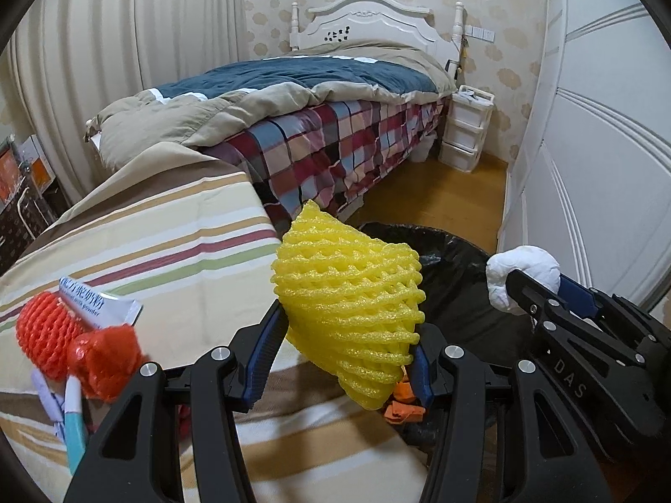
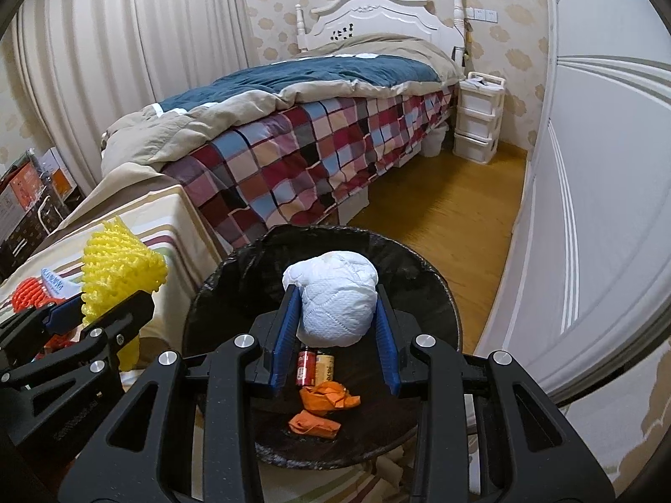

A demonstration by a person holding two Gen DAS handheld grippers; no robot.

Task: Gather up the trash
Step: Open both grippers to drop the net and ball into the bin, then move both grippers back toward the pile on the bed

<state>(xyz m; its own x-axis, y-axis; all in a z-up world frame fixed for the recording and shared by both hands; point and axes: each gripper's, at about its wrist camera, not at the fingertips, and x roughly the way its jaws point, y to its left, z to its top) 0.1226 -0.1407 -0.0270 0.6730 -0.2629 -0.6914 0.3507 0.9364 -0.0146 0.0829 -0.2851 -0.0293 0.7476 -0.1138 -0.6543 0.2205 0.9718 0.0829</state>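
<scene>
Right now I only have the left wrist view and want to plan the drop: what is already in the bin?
Observer: Two small cans and crumpled orange scraps lie on the bottom of the black-lined bin.
Operator: Is the right tool over it?
Observer: Yes, the right tool holds the white wad above the bin's opening.
Operator: And my yellow net?
Observer: The left tool holds the yellow foam net over the striped cloth, left of the bin's rim.

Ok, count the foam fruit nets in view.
2: a yellow net held in the left tongs, and an orange net lying on the striped cloth. Others may be hidden.
</scene>
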